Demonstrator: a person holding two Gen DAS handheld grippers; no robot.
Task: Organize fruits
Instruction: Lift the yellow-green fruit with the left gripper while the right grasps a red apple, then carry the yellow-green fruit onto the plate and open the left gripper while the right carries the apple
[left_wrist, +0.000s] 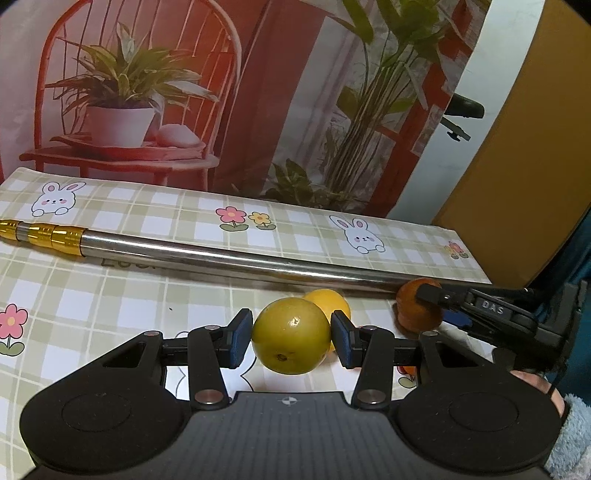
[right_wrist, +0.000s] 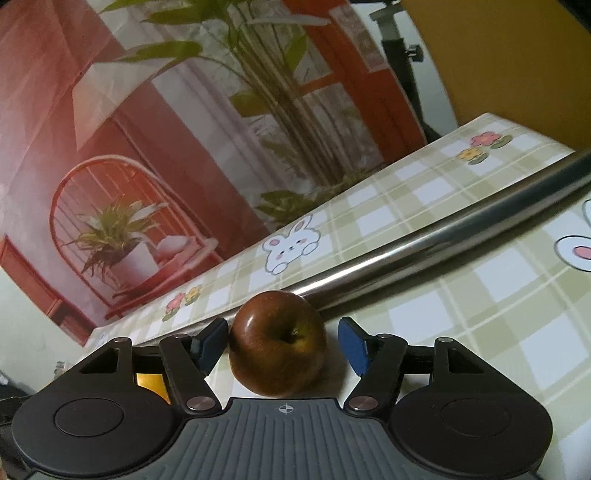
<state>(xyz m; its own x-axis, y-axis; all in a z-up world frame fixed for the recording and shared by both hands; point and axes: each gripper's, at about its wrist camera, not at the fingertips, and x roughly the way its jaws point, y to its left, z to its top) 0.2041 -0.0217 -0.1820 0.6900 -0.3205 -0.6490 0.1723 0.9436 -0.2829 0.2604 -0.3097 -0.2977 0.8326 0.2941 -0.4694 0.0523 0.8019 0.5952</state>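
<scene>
The left gripper has its blue-padded fingers pressed against both sides of a yellow-green citrus fruit, which appears lifted just above the checked surface; a yellow lemon sits right behind it, close to the long steel pole with a gold end. The right gripper straddles a dark red apple resting on the surface against the pole: its left finger touches or nearly touches the apple, the right finger stands clear, so the fingers are apart and hold nothing. To do this well, I judge the right hand should centre on the apple's widest part before closing, squeeze gently to avoid bruising, and lift straight up so the apple does not roll along the pole. In the left view the right gripper's body reads "DAS"; partly hidden dark lettering beneath the pole is illegible.
</scene>
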